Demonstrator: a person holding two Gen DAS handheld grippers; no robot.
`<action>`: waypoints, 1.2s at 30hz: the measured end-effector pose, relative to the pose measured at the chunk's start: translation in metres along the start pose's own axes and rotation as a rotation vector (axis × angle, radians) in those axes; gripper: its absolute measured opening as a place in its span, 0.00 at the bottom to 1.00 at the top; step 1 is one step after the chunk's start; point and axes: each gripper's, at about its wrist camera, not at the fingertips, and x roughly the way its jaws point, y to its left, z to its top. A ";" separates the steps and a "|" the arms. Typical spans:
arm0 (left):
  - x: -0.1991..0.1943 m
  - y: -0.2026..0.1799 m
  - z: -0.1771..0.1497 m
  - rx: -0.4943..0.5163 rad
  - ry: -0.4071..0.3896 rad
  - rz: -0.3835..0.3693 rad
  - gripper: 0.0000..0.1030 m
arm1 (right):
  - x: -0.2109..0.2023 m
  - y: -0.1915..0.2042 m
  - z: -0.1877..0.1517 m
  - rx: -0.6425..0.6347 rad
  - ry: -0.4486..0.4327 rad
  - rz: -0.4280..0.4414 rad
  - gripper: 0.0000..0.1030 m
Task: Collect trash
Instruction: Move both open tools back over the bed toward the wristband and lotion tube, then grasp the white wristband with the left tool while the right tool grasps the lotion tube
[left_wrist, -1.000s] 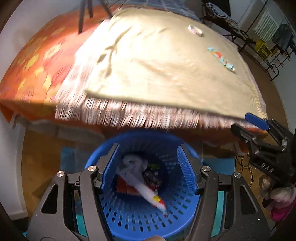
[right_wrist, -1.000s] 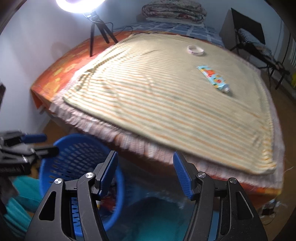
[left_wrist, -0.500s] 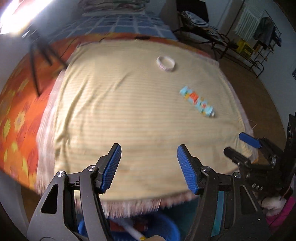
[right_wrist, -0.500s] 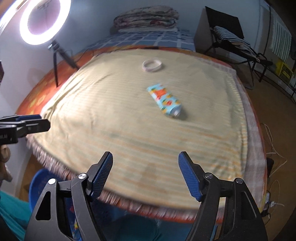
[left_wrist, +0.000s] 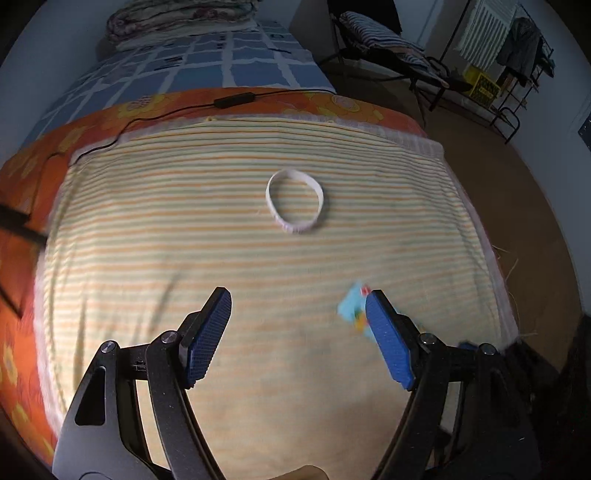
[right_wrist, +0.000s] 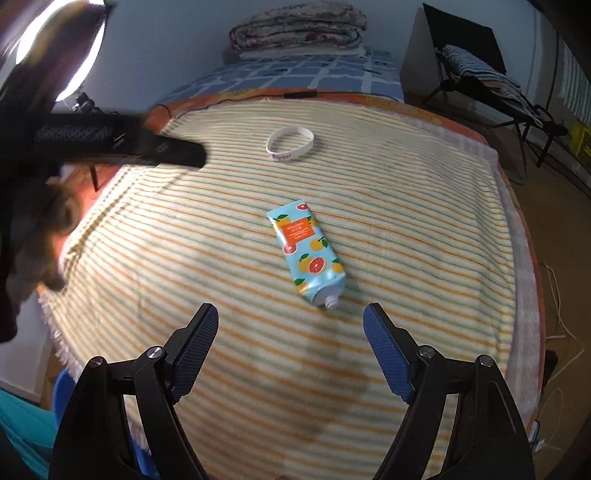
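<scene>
Basket gone, tube nearer, wristband

Bedroom setup: a bed under a striped blanket over an orange floral sheet, folded quilts stacked at the far end, ring light glowing on the left, folding chair and brown floor on the right.

1. The striped blanket is soft woven cloth, matt, with a fringed edge.
2. The tube looks like smooth printed plastic with a slight sheen and a white threaded neck.
3. The white wristband seems to be smooth rubbery material, though blur hides detail.
4. The right gripper has matt black plastic arms, metal screws and blue pads with a fine knurled texture.
5. The orange flowered sheet is cloth.
</scene>
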 end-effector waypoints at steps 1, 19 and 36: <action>0.007 -0.001 0.005 0.001 0.005 0.000 0.75 | 0.004 -0.002 0.003 -0.003 0.004 0.000 0.78; 0.090 0.004 0.053 -0.032 0.079 0.035 0.75 | 0.038 -0.005 0.026 -0.069 0.042 0.007 0.78; 0.084 0.001 0.053 0.029 0.032 0.038 0.06 | 0.047 -0.011 0.028 -0.019 0.078 0.062 0.11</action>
